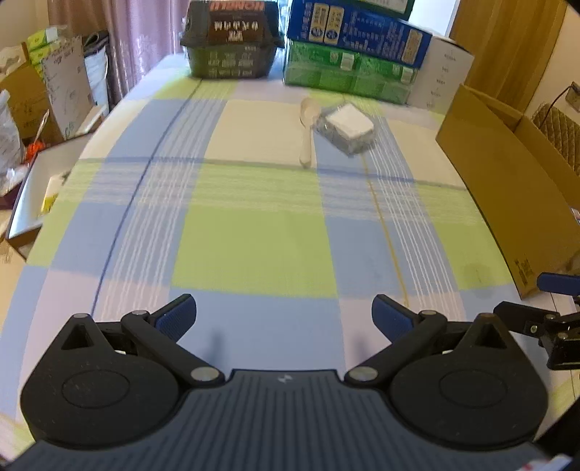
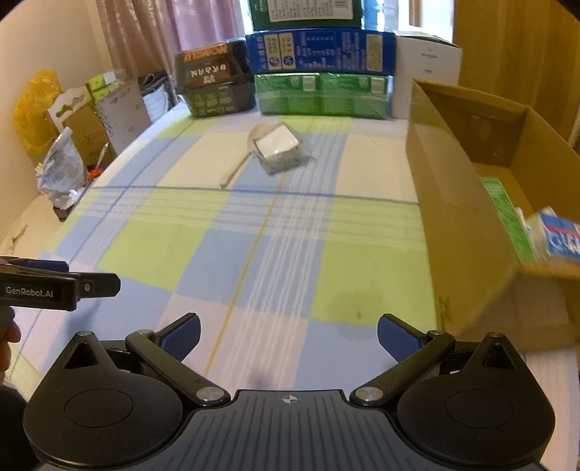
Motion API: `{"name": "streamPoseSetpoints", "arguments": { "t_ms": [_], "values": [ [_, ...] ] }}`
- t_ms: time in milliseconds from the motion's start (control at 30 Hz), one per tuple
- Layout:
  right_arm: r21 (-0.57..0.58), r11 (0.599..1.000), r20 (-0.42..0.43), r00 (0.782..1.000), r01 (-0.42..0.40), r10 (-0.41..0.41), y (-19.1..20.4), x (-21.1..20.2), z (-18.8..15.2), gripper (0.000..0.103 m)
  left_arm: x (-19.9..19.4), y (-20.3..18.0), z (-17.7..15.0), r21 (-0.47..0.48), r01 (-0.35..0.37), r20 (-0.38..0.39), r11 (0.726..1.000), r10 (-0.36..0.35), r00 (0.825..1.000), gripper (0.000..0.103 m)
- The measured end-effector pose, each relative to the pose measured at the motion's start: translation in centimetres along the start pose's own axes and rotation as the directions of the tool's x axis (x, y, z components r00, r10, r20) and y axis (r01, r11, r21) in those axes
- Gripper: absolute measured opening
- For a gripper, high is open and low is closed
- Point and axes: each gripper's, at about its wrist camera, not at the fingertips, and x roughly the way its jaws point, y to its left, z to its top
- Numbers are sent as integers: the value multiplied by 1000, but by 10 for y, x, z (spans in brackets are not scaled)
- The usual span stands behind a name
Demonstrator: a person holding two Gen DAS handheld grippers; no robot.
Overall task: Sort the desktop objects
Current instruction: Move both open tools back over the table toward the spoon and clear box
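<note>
on the blue-and-green checked tablecloth two things are left unsorted: a pale plastic spoon and, touching it, a clear-wrapped white packet; both the left gripper and right gripper are spread wide, empty; cartons are already seen inside the open brown cardboard box

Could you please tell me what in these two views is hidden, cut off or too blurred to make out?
- Cardboard box: in the right wrist view its near wall hides most of the contents, and the blue-and-white carton is blurred and cut by the edge.
- Spoon: its bowl is partly hidden behind the wrapped packet.
- Packet's contents: blurred in both views.
- Print on the back boxes: too small.
</note>
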Motion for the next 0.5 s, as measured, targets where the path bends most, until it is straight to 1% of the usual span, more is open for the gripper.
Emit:
{"name": "streamPoseSetpoints", "arguments": {
  "t_ms": [100,233,333,433,500],
  "values": [
    [-31,999,5,1000,9,-9,0,14,18,101,9,5,15,32,-22,28,999,21,999,101],
    [-94,995,40,999,10,-7,1,33,44,101,23,12,38,60,-23,70,998,19,997,102],
    [-154,988,76,997,29,-17,4,47,60,101,36,13,56,106,-36,94,994,26,995,102],
    [-198,980,98,995,25,-6,6,64,73,101,47,10,70,163,-31,110,986,13,994,102],
    [-208,978,100,995,4,17,5,75,82,101,56,8,80,181,-29,113,983,8,994,102]
  ]
}}
